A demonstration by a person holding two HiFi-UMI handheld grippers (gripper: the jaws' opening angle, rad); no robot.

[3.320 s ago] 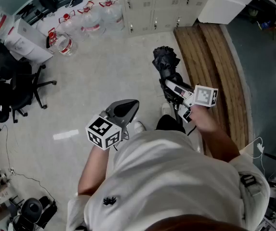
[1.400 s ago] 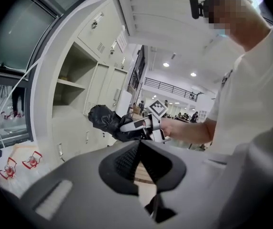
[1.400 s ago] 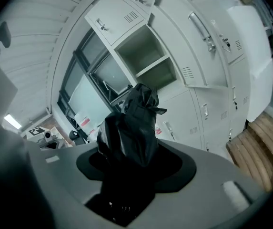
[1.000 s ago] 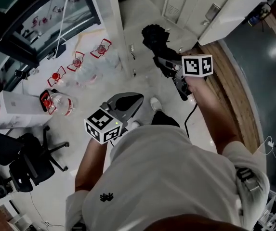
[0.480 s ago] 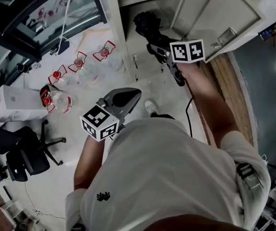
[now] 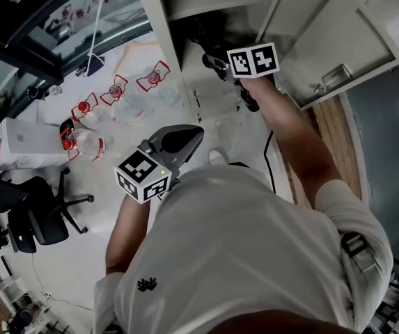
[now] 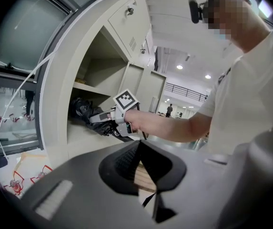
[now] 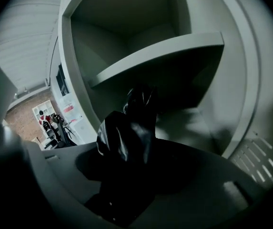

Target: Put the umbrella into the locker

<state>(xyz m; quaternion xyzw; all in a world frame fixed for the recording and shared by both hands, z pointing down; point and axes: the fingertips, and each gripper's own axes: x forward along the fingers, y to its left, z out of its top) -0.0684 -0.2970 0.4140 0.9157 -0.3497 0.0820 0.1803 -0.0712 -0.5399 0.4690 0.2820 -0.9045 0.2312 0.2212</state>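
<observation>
The folded black umbrella [image 8: 125,138] is clamped between the jaws of my right gripper [image 8: 126,175]. Its bunched end reaches into the open locker's lower compartment [image 8: 188,123], under the shelf [image 8: 160,56]. In the head view the right gripper [image 6: 220,65] stretches out to the locker opening, and the umbrella [image 6: 202,37] lies dark in its shadow. From the left gripper view the umbrella [image 7: 81,109] rests just above the compartment floor, with the right gripper [image 7: 103,120] behind it. My left gripper [image 6: 196,133] hangs back near my body, jaws together and empty [image 7: 146,185].
The locker door [image 6: 338,40] stands swung open on the right. Several water bottles with red handles [image 6: 81,141] lie on the floor at left, beside a white box [image 6: 25,138] and an office chair [image 6: 35,218]. A wooden bench [image 6: 331,131] runs along the right.
The right gripper has carried the umbrella forward, from in front of the locker into its open compartment. The left gripper has come along closer to the locker.
</observation>
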